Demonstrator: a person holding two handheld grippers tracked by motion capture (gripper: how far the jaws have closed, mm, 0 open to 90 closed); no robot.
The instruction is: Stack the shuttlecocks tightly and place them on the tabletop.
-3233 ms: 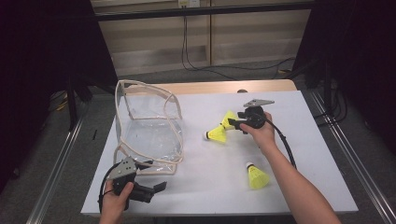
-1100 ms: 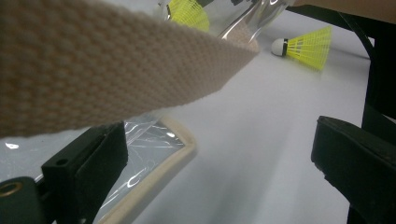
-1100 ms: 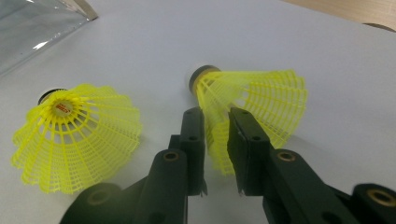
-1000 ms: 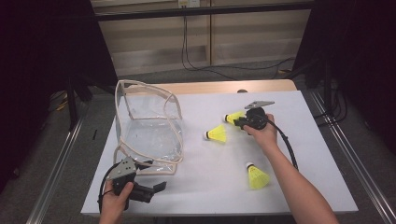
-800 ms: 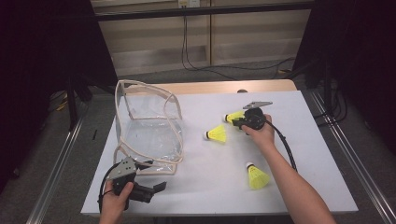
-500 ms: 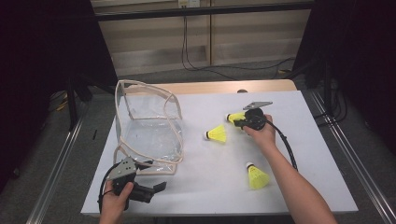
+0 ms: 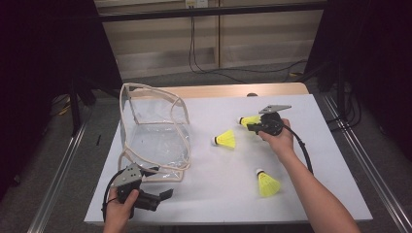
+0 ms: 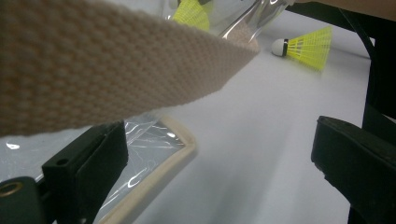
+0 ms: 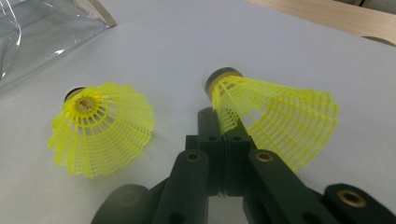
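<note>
Right gripper (image 7: 253, 125): we see it in the high view at the far right part of the table, held in the person's right hand (image 7: 278, 138). In the right gripper view its jaws are pressed together on the mesh skirt of a yellow shuttlecock.
Held shuttlecock (image 9: 271, 114): we find it clamped by the edge of its skirt, cork end pointing away from the gripper's camera. In the high view it lies just beyond the gripper, cork toward the clear bag. We cannot tell whether it touches the table or is lifted off it.
Second shuttlecock (image 7: 225, 140): it lies on the table between the bag and the right gripper, near the held one but apart from it. In the right gripper view we look into its open skirt, left of the jaws.
Third shuttlecock (image 7: 266, 182): it lies alone on the near right part of the table, beside the person's right forearm, cork end pointing away from the person.
Clear bag (image 7: 155, 133): a see-through plastic bag with beige fabric edging, standing open on the left half of the table.
Left gripper (image 7: 165, 195): we see it at the near left edge of the table, in the person's left hand (image 7: 119, 211), just beside the bag's near corner. In the left gripper view its jaws stand wide apart with nothing between them.
Strap (image 8: 93, 60): a beige woven band of the bag crosses the left gripper view very close to the camera.
Table (image 7: 214, 204): a white top.
</note>
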